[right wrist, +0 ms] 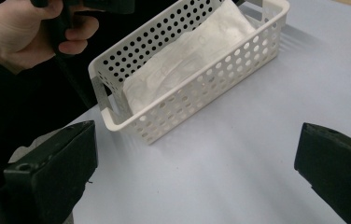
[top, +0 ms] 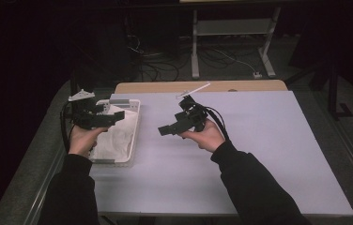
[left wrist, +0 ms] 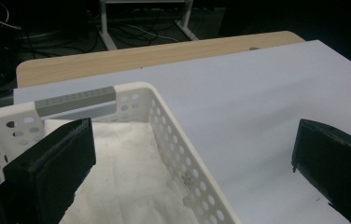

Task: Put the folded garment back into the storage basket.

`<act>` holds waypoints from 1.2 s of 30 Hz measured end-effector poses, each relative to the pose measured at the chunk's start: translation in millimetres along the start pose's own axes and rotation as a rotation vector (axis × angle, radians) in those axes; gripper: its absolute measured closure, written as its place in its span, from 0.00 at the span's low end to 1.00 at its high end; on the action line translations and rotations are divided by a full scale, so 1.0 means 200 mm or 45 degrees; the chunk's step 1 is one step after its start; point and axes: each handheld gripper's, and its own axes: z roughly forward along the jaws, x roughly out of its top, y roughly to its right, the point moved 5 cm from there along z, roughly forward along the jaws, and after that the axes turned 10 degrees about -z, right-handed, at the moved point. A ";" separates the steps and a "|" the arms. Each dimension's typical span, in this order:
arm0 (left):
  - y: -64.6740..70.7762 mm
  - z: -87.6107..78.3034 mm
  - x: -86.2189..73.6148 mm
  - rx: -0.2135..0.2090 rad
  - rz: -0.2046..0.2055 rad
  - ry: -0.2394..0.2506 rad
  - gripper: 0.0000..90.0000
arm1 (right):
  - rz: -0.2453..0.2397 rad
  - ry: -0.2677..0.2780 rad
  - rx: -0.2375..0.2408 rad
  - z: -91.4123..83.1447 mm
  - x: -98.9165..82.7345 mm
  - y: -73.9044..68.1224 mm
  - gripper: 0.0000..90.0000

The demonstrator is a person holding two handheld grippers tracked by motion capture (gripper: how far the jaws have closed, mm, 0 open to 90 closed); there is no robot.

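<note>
Probably a lab: floor cables (top: 165, 58), dark backdrop.

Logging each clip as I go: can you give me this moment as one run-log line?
left hand-held gripper: open, above basket | right hand-held gripper: open, empty, above table | basket: holds white cloth

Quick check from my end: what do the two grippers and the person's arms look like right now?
Both grippers are black with two thick, blocky black jaws. The left gripper carries a grey three-cornered plate on top; the right gripper has a pale rod sticking up behind it. Black cables loop from each. Both arms wear black long sleeves; hands are bare.
</note>
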 end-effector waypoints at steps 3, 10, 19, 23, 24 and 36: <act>0.01 -0.03 -0.03 0.001 0.010 0.027 0.00 | -0.001 0.015 -0.005 -0.03 -0.02 0.02 0.00; 0.04 -0.04 -0.07 -0.022 0.028 0.031 0.00 | -0.027 0.029 -0.026 -0.08 -0.05 0.03 0.00; 0.08 -0.08 -0.14 -0.123 0.050 0.057 0.00 | -0.027 0.041 -0.048 -0.13 -0.10 0.06 0.00; 0.11 -0.09 -0.18 -0.112 0.086 0.045 0.00 | -0.026 0.044 -0.053 -0.14 -0.13 0.07 0.00; 0.11 -0.09 -0.19 -0.117 0.094 0.044 0.00 | -0.023 0.041 -0.053 -0.15 -0.14 0.07 0.00; 0.14 -0.11 -0.28 -0.104 0.125 0.060 0.00 | -0.013 0.052 -0.072 -0.20 -0.23 0.10 0.00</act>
